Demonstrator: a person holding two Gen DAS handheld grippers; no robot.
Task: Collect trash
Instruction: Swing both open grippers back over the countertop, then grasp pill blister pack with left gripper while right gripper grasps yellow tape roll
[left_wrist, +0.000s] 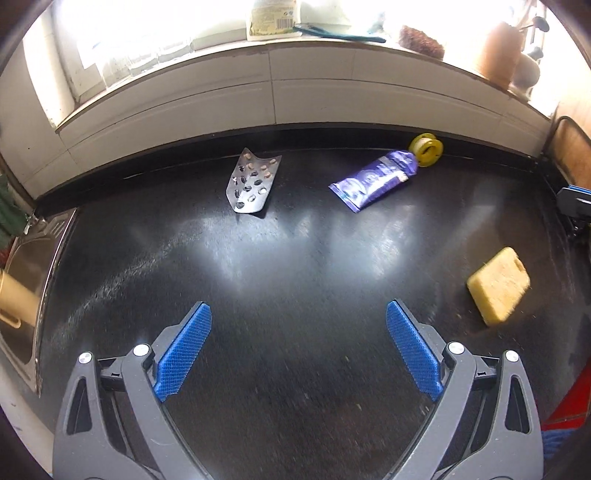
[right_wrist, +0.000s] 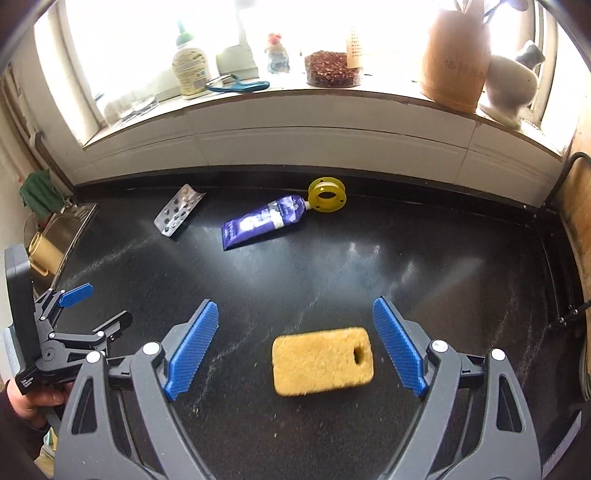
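On the black worktop (right_wrist: 424, 266) the right hand-held gripper (right_wrist: 295, 328) hangs wide open and empty around the near yellow sponge (right_wrist: 322, 363), likely first pickup, left hand-held gripper (left_wrist: 298, 325) open, empty; blister pack (right_wrist: 178, 215), purple tube (right_wrist: 264, 221), yellow spool (right_wrist: 327, 194) far; no bin seen.

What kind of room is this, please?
Most likely a home kitchen: a dark counter runs under a window sill, a steel sink sits at its left end, and a yellow sponge lies on it.
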